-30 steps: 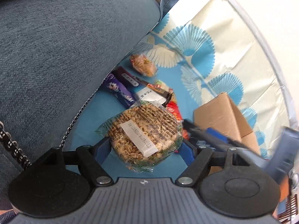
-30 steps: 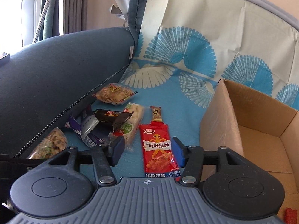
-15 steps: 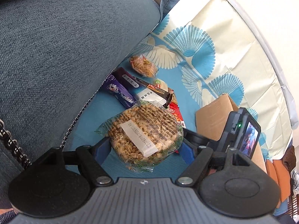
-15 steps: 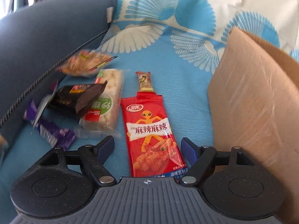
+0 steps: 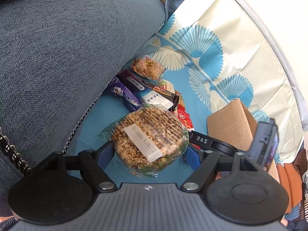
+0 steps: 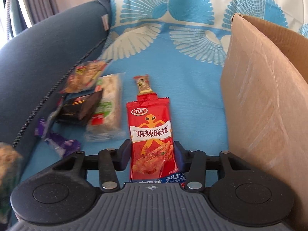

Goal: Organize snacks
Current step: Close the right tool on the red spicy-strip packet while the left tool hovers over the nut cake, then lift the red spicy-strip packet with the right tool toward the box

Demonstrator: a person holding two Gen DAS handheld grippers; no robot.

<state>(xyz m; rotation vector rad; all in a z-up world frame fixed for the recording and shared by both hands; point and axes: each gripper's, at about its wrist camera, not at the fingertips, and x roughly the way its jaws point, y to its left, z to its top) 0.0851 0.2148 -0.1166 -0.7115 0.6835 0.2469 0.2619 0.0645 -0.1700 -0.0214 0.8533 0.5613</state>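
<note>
R tool (image 6: 152, 155) is closing its jaws round the lower part of a red spicy-strip packet (image 6: 151, 134), blue pads just at the packet's edges; the packet lies flat on the blue patterned sofa cover (image 6: 192, 88), long axis pointing away from the tool. A small brown-red candy (image 6: 143, 84) sits just past the packet's far end. To the packet's left: a white-green cracker pack (image 6: 107, 104), a black wrapper (image 6: 82, 108) overlapping it, a purple wrapper (image 6: 57, 140) nearer the tool, and a clear bag of orange crackers (image 6: 86, 76) against the blue sofa cushion (image 6: 48, 44). Cardboard box (image 6: 265, 100) stands open just right of the tool. L tool (image 5: 148, 152) stands wide, clamped on a round puffed-grain cake (image 5: 149, 136) in clear wrap w/ white label, held above the cover. Same snack pile shows beyond it, box to the right.
</note>
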